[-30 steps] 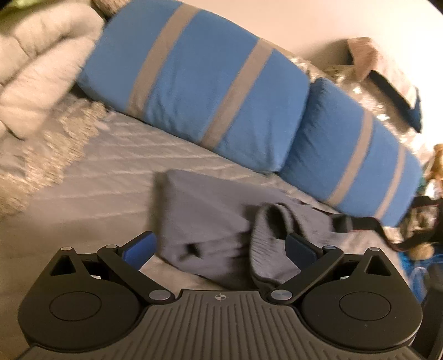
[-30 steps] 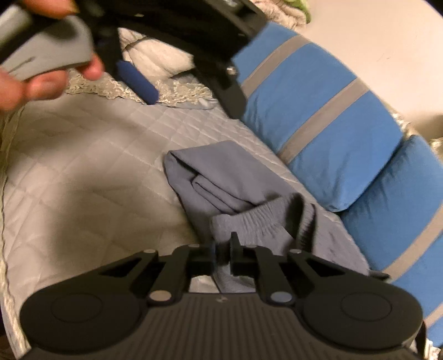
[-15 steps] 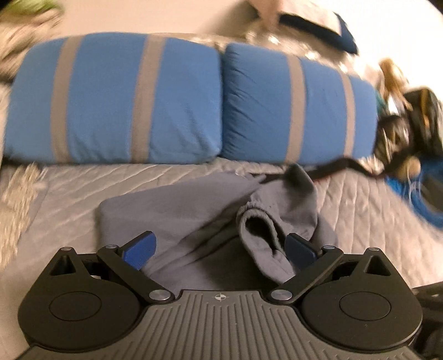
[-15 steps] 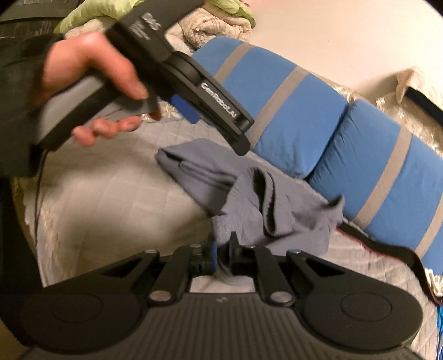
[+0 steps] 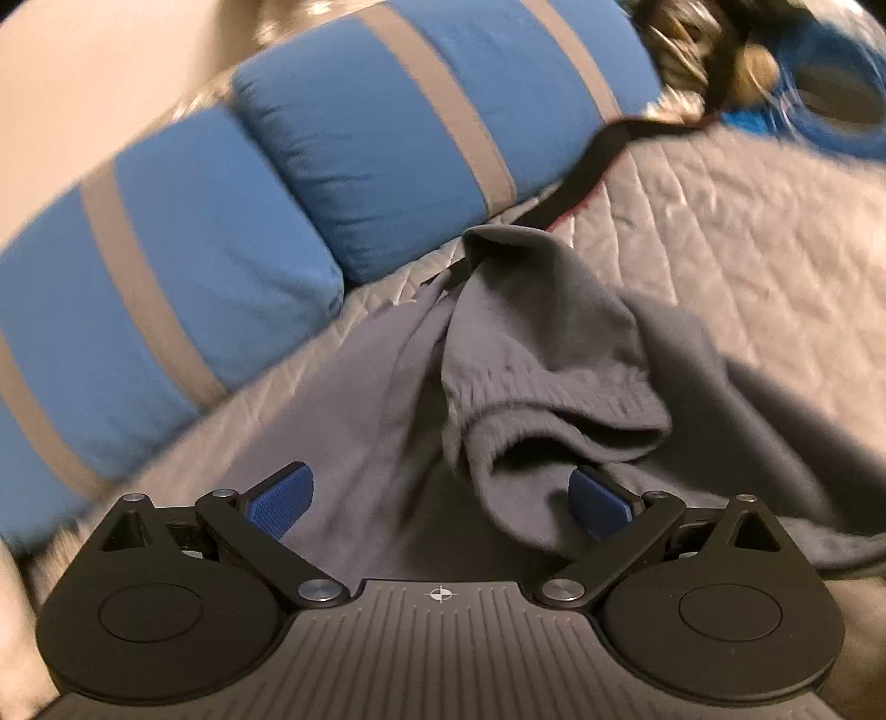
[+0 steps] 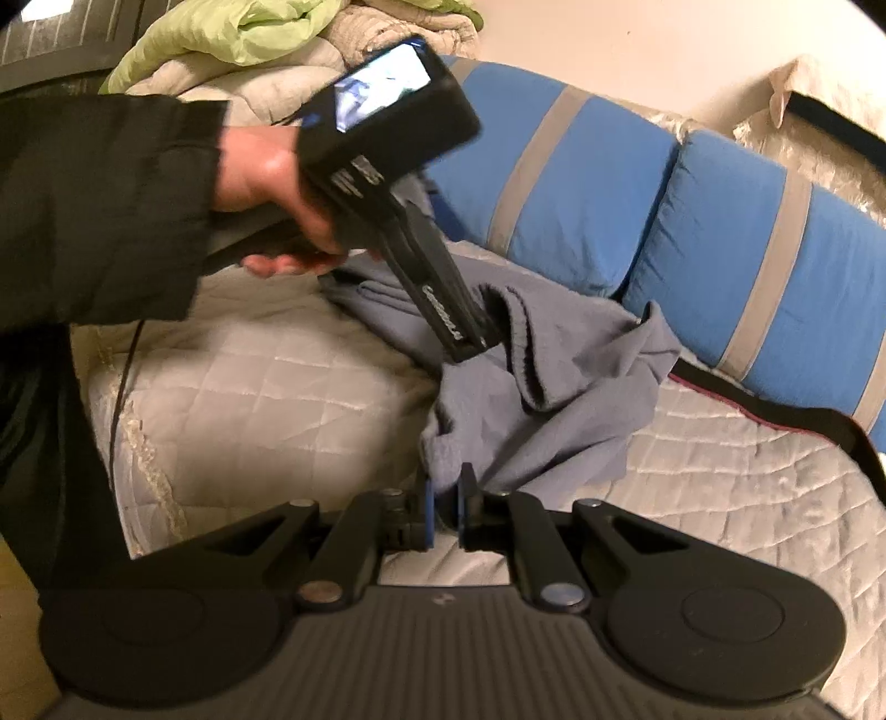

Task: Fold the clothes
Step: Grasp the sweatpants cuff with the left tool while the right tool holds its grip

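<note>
Quilted bed (image 6: 277, 399); right gripper (image 6: 444, 507) pinches grey garment (image 6: 554, 399); lettering unreadable.

Bed inventory, all placed against the quilted bedspread (image 6: 266, 399): one grey garment (image 6: 559, 387) lying crumpled on it, two blue pillows with grey stripes, first (image 6: 554, 194) and second (image 6: 775, 249), lined up along its far edge, and one black strap (image 6: 775, 410) trailing across it below the second pillow. Two handheld grippers over it, left gripper (image 5: 440, 495) and right gripper (image 6: 443, 507). One heap of pale and green bedding (image 6: 266, 50) at its far left corner.
</note>
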Available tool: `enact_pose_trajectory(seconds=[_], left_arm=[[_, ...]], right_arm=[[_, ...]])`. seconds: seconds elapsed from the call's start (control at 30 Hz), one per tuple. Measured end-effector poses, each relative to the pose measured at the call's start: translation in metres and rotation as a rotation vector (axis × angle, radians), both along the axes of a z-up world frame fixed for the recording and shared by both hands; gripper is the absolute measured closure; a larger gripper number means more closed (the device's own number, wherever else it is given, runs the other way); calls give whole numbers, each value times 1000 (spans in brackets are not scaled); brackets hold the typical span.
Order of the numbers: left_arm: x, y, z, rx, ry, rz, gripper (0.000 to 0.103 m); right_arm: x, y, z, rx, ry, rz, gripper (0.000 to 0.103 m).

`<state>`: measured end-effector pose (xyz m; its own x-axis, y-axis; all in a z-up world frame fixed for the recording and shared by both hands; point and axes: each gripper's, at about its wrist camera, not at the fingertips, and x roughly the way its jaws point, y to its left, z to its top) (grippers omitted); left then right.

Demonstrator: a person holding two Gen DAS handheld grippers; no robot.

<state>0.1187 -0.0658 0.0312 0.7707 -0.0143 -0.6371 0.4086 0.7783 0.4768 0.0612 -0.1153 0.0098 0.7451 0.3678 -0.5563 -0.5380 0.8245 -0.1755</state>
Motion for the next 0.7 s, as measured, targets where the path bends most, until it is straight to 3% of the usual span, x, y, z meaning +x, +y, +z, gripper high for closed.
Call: enact_pose_trajectory(seconds=[0.13, 0.23, 0.27, 0.33, 0.4, 0.47, 0.6, 0.7], left_arm=[[6, -15, -14, 134, -56, -82, 4], [1, -29, -28, 316, -176, -189, 9], [0, -32, -33, 371, -214, -217, 14], [0, -35, -35, 405, -248, -245, 28], [5, -33, -27, 333, -240, -229, 51], [17, -24, -11, 186, -211, -164, 58], [38, 8, 19, -152, -118, -20, 58], [54, 32, 29, -360, -25, 105, 57]], right_arm=[[2, -1, -6, -3, 31, 19, 95], [4, 0, -10, -7, 49, 32, 95], [4, -1, -11, -8, 54, 37, 95], [5, -1, -12, -7, 64, 42, 95], [6, -1, -13, -6, 72, 42, 95], [7, -2, -14, -5, 76, 41, 95], [10, -1, -14, 4, 81, 38, 95], [10, 0, -14, 8, 81, 32, 95]])
